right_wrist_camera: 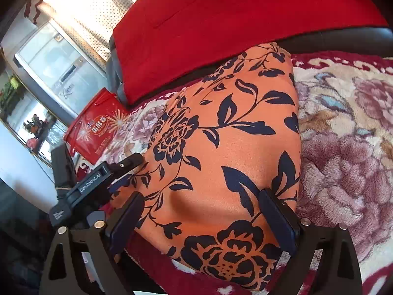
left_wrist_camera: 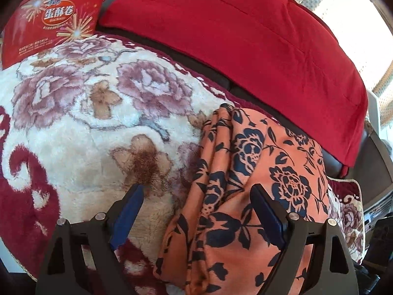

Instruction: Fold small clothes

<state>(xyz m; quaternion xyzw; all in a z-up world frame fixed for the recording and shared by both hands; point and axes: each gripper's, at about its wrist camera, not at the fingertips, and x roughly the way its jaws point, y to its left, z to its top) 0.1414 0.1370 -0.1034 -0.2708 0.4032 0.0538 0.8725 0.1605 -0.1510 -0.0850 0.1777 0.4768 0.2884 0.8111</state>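
An orange garment with dark blue flowers (left_wrist_camera: 248, 179) lies folded on a plush floral blanket (left_wrist_camera: 81, 113). In the left wrist view its bunched, pleated edge runs between my fingers. My left gripper (left_wrist_camera: 197, 191) is open, just above that edge. In the right wrist view the garment (right_wrist_camera: 226, 135) lies flat and smooth. My right gripper (right_wrist_camera: 203, 196) is open, its fingers spread over the garment's near part, holding nothing. The left gripper (right_wrist_camera: 137, 158) shows at the garment's left edge in the right wrist view.
A red cushion (left_wrist_camera: 258, 41) lies along the sofa back behind the garment. A red egg-roll box (left_wrist_camera: 51, 17) stands at one end of the blanket, also in the right wrist view (right_wrist_camera: 95, 127). A glass cabinet (right_wrist_camera: 54, 59) and curtained window are beyond.
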